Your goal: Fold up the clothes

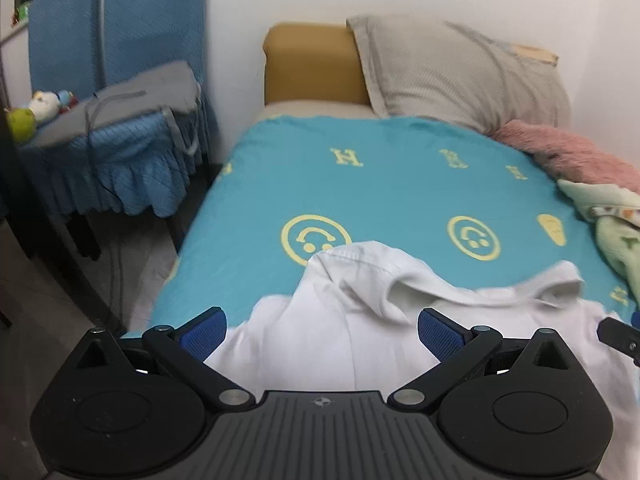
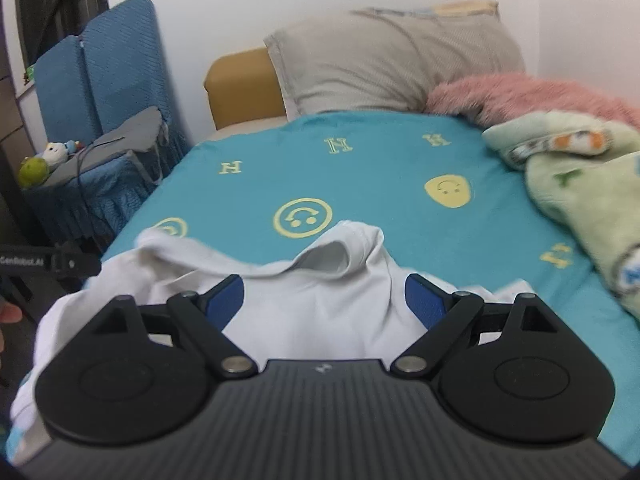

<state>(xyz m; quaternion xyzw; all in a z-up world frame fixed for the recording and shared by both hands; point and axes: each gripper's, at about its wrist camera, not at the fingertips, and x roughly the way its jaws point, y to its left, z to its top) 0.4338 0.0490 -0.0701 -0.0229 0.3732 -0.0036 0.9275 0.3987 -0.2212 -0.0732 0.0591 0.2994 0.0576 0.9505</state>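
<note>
Lying crumpled on near end of teal smiley bedsheet [image 1: 380, 184]: white shirt [image 1: 344, 320], bunched, one fold raised toward headboard, another hump off to its right side. Same white shirt in right wrist view [image 2: 320, 304], spread across near edge of sheet [image 2: 380, 184], hollow fold standing up at centre.

Left gripper [image 1: 322, 334] released, blue pads [image 1: 204, 334] spread wide, shirt fabric between them, nothing pinched. Contact with cloth: cannot tell.

Right gripper [image 2: 324, 300] also released, blue pads [image 2: 424, 300] wide apart over shirt, nothing clamped.

Beyond shirt: grey pillow [image 1: 460, 76] against tan headboard [image 1: 312, 64]. Pink fuzzy blanket [image 2: 532, 96] and pale green blanket [image 2: 580, 184] along right side of bed. Blue-covered chair [image 1: 120, 120] left of bed, stuffed toys [image 1: 36, 112] on it.
</note>
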